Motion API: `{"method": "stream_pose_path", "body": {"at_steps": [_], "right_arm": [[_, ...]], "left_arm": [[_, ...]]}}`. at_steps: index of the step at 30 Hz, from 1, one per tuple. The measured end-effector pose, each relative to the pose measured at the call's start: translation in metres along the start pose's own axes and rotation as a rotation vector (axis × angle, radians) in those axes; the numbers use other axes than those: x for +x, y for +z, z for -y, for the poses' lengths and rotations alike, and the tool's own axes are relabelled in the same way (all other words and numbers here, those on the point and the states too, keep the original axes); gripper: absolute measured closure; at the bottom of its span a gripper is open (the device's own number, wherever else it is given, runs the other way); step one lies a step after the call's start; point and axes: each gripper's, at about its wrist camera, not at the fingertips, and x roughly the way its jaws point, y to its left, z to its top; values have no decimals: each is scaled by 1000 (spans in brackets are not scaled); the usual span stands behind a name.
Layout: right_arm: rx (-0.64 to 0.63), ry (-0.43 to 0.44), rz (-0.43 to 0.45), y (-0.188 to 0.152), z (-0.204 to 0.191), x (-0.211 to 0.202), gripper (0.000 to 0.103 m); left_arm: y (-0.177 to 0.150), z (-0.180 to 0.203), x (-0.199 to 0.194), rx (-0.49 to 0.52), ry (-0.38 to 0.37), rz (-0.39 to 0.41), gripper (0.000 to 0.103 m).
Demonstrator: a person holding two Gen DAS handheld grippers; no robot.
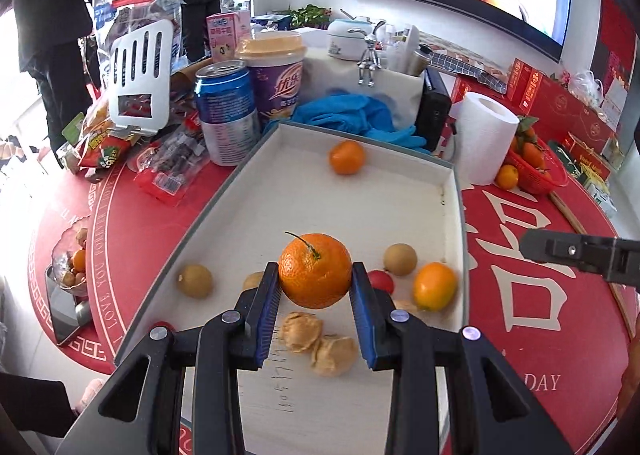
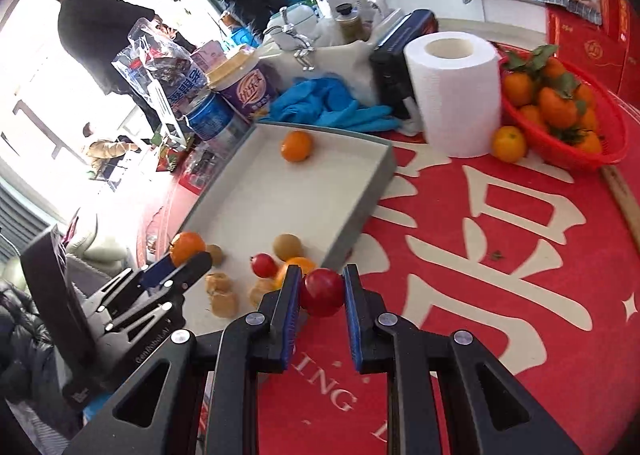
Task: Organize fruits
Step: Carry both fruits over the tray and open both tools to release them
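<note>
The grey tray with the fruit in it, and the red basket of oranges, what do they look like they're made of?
The tray looks like cardboard: matte grey outside, plain white inside with pen marks, thin straight walls. The red basket looks like moulded plastic: glossy, with a fine open mesh.

I count two oranges: one [image 1: 315, 270] between my left fingers, one [image 1: 347, 157] at the tray's [image 1: 256, 191] far end. One small oval orange fruit [image 1: 434, 286], three brown round fruits [image 1: 400, 259], two red ones — one [image 2: 322, 292] between my right fingers, one [image 2: 263, 265] in the tray — and three walnuts [image 1: 301, 331]. One paper roll [image 2: 456, 93], one can [image 1: 226, 111], one lidded cup [image 1: 276, 75].
</note>
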Motion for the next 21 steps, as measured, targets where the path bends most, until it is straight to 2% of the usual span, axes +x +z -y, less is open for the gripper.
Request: {"method": "stream_pose_path", "body": {"at_steps": [13, 21], "right_arm": [[-122, -45, -66, 15, -49, 38, 81], [-154, -104, -86, 18, -53, 60, 81]], "left_arm": [[3, -14, 11, -8, 20, -27, 66], [4, -16, 20, -11, 25, -44, 66]]}}
